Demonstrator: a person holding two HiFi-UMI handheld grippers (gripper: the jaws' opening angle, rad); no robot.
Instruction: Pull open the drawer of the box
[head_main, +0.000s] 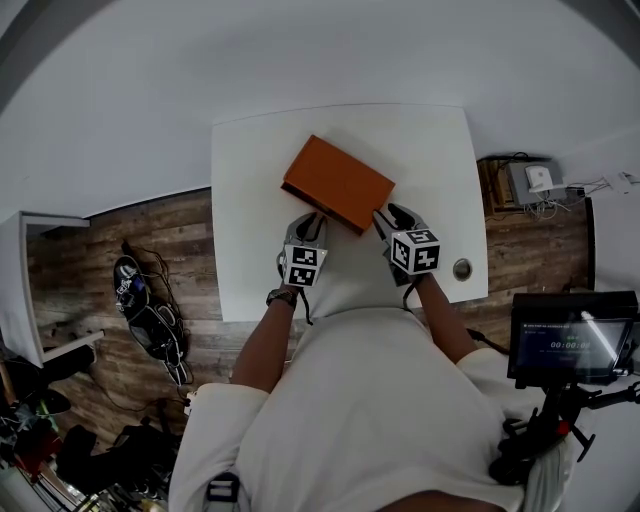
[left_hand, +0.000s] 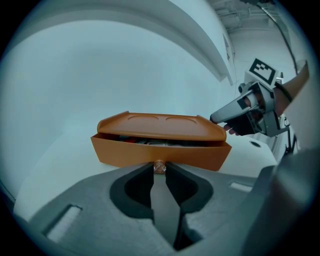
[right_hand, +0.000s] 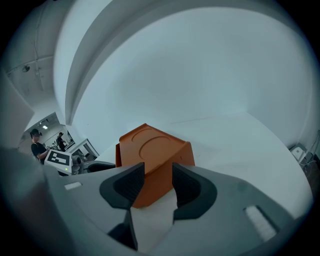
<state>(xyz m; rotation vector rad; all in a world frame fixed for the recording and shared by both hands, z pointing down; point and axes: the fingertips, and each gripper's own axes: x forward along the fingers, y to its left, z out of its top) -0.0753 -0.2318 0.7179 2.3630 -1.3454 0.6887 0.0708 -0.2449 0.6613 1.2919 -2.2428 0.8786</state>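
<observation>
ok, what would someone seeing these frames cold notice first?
The orange box stands out against the white table, sitting just ahead of both grippers. The left gripper is shut on the small clear knob at the middle of the drawer front. The right gripper clamps the box's near corner.
</observation>
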